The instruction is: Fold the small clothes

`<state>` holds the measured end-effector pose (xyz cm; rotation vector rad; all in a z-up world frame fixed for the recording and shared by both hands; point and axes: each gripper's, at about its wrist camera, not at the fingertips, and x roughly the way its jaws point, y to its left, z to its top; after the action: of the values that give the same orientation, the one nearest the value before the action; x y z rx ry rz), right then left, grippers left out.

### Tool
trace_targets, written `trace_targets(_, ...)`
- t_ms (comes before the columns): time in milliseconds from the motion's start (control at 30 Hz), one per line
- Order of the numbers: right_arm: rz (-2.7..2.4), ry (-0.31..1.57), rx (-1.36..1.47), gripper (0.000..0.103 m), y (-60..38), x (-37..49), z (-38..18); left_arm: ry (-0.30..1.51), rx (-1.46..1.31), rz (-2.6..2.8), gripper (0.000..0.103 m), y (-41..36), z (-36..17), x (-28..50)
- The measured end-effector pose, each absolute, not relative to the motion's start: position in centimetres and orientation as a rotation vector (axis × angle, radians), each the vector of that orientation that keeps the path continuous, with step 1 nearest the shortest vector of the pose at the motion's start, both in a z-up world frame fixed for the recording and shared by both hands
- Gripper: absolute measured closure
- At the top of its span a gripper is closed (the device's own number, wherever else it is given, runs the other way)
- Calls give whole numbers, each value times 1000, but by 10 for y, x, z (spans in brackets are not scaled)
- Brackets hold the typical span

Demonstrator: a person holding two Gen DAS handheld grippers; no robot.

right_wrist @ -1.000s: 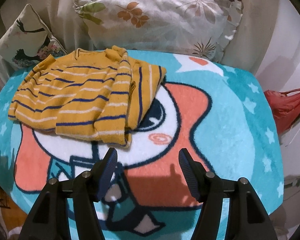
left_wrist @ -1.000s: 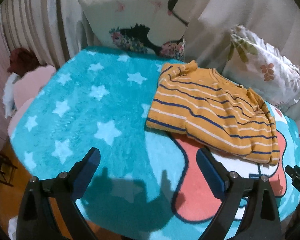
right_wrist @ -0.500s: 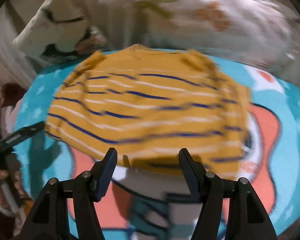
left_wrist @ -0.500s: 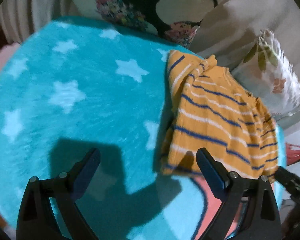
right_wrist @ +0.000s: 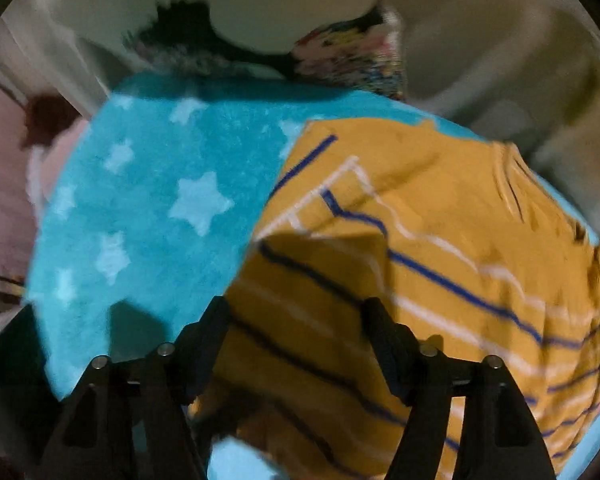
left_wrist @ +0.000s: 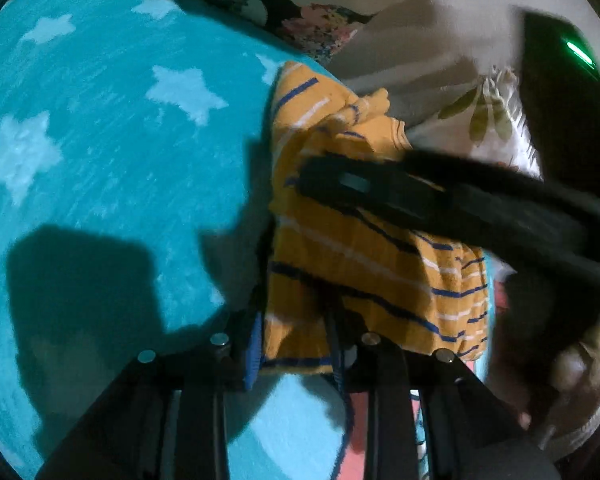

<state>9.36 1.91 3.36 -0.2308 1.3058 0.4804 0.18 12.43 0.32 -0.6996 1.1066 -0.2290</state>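
Your left gripper point(left_wrist: 296, 344) has just closed on the shirt's point(left_wrist: 360, 248) near corner; right gripper point(right_wrist: 296, 340), jaws spread and widening, straddles cloth ungripped. Lifting one-handed risks undoing folds.

Black left gripper point(left_wrist: 296, 344), blue-edged fingers point(left_wrist: 253, 350), silver screws; right gripper point(right_wrist: 296, 344) black, seemingly alike.

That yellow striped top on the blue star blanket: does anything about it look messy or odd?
The striped top lies bunched and askew on the star blanket. The left gripper, jaws just closing, pinches its near edge.
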Motion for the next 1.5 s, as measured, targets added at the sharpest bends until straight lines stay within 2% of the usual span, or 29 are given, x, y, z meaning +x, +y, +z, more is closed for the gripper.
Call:
trace_targets(267, 387, 1320, -514, 23, 64, 96, 1, 1094, -764, -236, 74, 129, -1, -4)
trace_targets(333, 373, 1295, -523, 32, 68, 91, 2, 1093, -761, -220, 74, 128, 0, -6)
trace_targets(400, 359, 1259, -530, 55, 65, 87, 5, 1086, -779, -209, 74, 127, 2, -6)
trace_targets(433, 369, 1243, -513, 60, 61, 85, 8, 1082, -783, -202, 74, 127, 5, -10)
trace_targets(500, 419, 1236, -400, 78, 42, 84, 18, 1060, -790, -185, 75, 126, 18, -17)
trace_targets(567, 469, 1219, -262, 82, 16, 85, 34, 1033, -799, -175, 73, 125, 34, -24)
trace_targets(600, 487, 1204, -204, 84, 2, 85, 42, 1016, -789, -164, 68, 124, 44, -29)
trace_targets(800, 535, 1082, 126, 86, -127, 89, 90, 955, -717, -89, 53, 89, 90, -50)
trace_targets(900, 509, 1035, 242, 86, -205, 86, 101, 961, -671, -83, 53, 57, 96, -52)
trace_targets(1033, 410, 1026, 353, 87, -310, 69, 81, 1008, -662, -112, 53, 6, 89, -45)
trace_targets(1133, 334, 1074, 403, 90, -366, 55, 44, 1038, -629, -157, 53, -36, 86, -36)
trace_targets(1233, 326, 1121, 486, 87, -406, 46, 14, 1063, -554, -229, 52, -85, 84, -18)
trace_targets(1367, 290, 1094, 599, 85, -449, 39, 14, 1097, -434, -328, 49, -151, 79, 6)
trace_targets(1433, 309, 1055, 640, 78, -466, 36, 27, 1141, -361, -345, 46, -176, 68, 15)
trace_targets(1467, 321, 1039, 645, 64, -465, 36, 31, 1173, -333, -351, 46, -187, 60, 17)
trace_targets(1500, 335, 1022, 649, 58, -469, 34, 38, 1208, -316, -359, 46, -198, 49, 15)
